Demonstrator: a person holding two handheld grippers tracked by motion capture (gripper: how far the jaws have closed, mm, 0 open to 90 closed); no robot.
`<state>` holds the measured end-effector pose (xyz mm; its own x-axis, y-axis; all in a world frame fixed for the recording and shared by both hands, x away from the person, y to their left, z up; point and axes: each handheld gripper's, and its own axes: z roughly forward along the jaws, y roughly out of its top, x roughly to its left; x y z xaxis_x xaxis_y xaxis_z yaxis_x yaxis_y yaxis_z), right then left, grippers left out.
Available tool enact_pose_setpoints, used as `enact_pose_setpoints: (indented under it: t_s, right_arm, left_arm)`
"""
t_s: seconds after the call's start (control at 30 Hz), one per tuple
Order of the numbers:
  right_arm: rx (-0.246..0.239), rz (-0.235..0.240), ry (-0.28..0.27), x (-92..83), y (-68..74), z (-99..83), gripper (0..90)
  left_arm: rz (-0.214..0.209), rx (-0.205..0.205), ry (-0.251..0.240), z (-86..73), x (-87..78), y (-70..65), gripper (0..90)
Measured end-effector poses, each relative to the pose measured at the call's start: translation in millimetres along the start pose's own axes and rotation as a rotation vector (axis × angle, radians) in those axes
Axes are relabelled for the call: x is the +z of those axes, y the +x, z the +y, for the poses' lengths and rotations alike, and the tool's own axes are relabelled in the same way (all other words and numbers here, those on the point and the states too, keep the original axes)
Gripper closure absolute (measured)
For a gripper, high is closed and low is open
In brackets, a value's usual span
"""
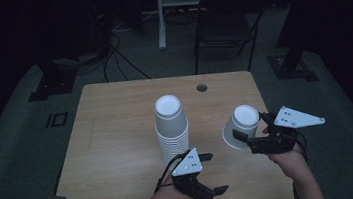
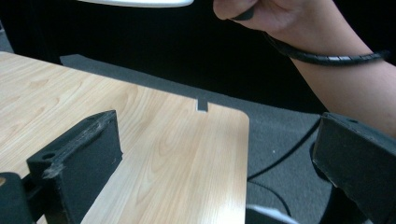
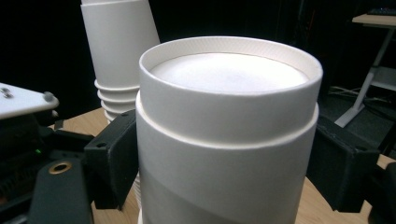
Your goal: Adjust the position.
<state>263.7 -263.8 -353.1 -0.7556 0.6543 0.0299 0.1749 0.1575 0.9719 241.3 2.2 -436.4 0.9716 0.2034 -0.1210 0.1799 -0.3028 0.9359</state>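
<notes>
A tall stack of upturned white paper cups (image 1: 171,125) stands in the middle of the wooden table (image 1: 113,137). My right gripper (image 1: 252,126) holds a white cup (image 1: 240,126) tilted above the table's right side, to the right of the stack. In the right gripper view the jaws press both sides of this cup (image 3: 229,130), base toward the camera; a step around its wall suggests two nested cups. The stack (image 3: 119,46) rises behind it. My left gripper (image 1: 214,172) hovers near the front edge just below the stack, jaws wide apart and empty (image 2: 210,172).
A round cable hole (image 1: 202,87) sits near the table's far edge. Behind the table stand a black chair (image 1: 225,18) and a white desk leg (image 1: 160,16), with cables (image 1: 119,55) on the dark floor. The left gripper view shows the table's corner (image 2: 233,121).
</notes>
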Motion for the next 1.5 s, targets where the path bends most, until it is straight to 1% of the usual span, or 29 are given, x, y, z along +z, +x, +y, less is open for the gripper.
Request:
enact_pose_setpoints:
  t_s: [0.07,0.13,0.2,0.23,0.27,0.3,0.37,0.4,0.43,0.47,0.53,0.6,0.63,0.7,0.77,0.83,0.9,0.97,1.03,1.07,1.13,1.2,1.27,1.3,1.33,1.4,1.43,1.5]
  right_arm:
    - [-0.004,0.003,-0.007,-1.3,1.5,2.0,19.3]
    - [-0.006,0.007,-0.009,-2.0,2.6,3.1,19.3]
    - [-0.005,0.017,-0.015,-2.8,3.8,4.3,19.3]
    - [-0.005,0.017,-0.015,-2.8,3.8,4.3,19.3]
    - [-0.006,0.019,-0.018,-3.3,4.7,4.9,19.3]
    - [-0.013,0.024,-0.019,-3.6,7.4,6.1,19.3]
    - [-0.024,0.025,-0.017,-3.0,9.1,6.4,19.3]
    - [-0.027,0.025,-0.015,-2.6,9.7,6.2,19.3]
    - [-0.026,0.025,-0.014,-2.5,10.0,6.0,19.3]
    - [-0.028,0.028,-0.013,-2.5,9.9,5.6,19.3]
    - [-0.027,0.027,-0.009,-3.0,9.8,4.5,19.3]
    - [-0.025,0.028,-0.006,-4.0,7.9,3.0,19.3]
    - [-0.023,0.028,-0.005,-4.4,6.4,2.1,19.3]
    - [0.003,0.04,-0.019,-6.6,2.7,1.3,19.2]
    - [0.005,0.035,-0.024,-8.7,2.0,1.6,19.3]
    - [0.006,0.039,-0.028,-9.9,2.0,1.9,19.2]
    - [0.008,0.048,-0.028,-10.7,2.1,2.2,19.2]
    - [0.017,0.062,-0.034,-11.9,1.7,2.3,19.3]
    - [0.019,0.073,-0.037,-12.7,2.0,2.4,19.2]
    - [0.02,0.081,-0.039,-13.3,1.9,2.3,19.2]
    - [0.016,0.093,-0.039,-14.0,1.4,2.2,19.2]
    - [0.02,0.107,-0.04,-14.9,1.0,2.0,19.2]
    - [0.024,0.118,-0.041,-16.0,0.9,1.9,19.2]
    - [0.023,0.12,-0.042,-16.3,0.9,2.0,19.2]
    - [0.023,0.122,-0.043,-16.9,0.9,2.1,19.2]
    - [0.028,0.127,-0.044,-18.4,0.3,2.0,19.1]
    - [0.035,0.14,-0.045,-19.4,-0.6,1.8,18.9]
    - [0.049,0.168,-0.054,-20.7,-1.8,1.1,18.5]
  left_arm:
    - [-0.006,-0.002,-0.015,2.8,7.7,0.0,1.4]
    - [-0.017,-0.029,-0.041,5.4,14.3,2.3,1.4]
    - [-0.011,-0.036,-0.049,7.6,21.0,5.3,1.6]
    - [-0.011,-0.036,-0.049,7.6,21.0,5.3,3.7]
    - [-0.006,-0.06,-0.076,10.6,26.5,9.8,3.7]
    - [-0.012,-0.07,-0.091,12.5,27.9,11.6,5.3]
    - [-0.005,-0.078,-0.114,16.5,29.6,14.4,7.0]
    - [-0.011,-0.081,-0.13,18.3,29.0,15.8,8.0]
    - [-0.017,-0.085,-0.15,19.8,28.2,17.2,13.6]
    - [-0.021,-0.096,-0.165,21.2,27.1,18.2,15.6]
    - [-0.044,-0.112,-0.192,22.8,24.2,20.2,16.5]
    - [-0.034,-0.101,-0.21,24.3,20.7,19.9,21.4]
    - [-0.034,-0.096,-0.209,25.4,19.6,20.0,23.4]
    - [-0.03,-0.086,-0.212,26.5,17.3,20.4,29.0]
    - [-0.03,-0.084,-0.219,26.9,16.0,20.5,34.2]
    - [-0.026,-0.081,-0.222,27.1,14.9,20.8,37.3]
    - [-0.022,-0.088,-0.234,27.2,13.6,20.9,40.5]
    - [-0.014,-0.081,-0.24,28.0,12.0,21.1,48.3]
    - [-0.018,-0.088,-0.25,28.7,10.3,22.1,52.3]
    - [-0.02,-0.097,-0.263,28.7,9.4,22.0,53.7]
    - [-0.04,-0.12,-0.278,29.3,7.0,22.6,54.0]
    - [-0.05,-0.133,-0.289,30.0,4.8,23.2,56.7]
    - [-0.036,-0.13,-0.285,30.9,2.7,23.6,64.1]
    - [-0.053,-0.141,-0.295,30.9,1.9,24.6,68.3]
    - [-0.064,-0.147,-0.302,30.5,0.9,25.5,70.7]
    - [-0.09,-0.143,-0.31,30.3,-0.8,25.2,76.6]
    - [-0.102,-0.139,-0.318,30.0,-1.4,24.7,78.9]
    - [-0.141,-0.137,-0.327,29.5,-1.8,23.8,82.7]
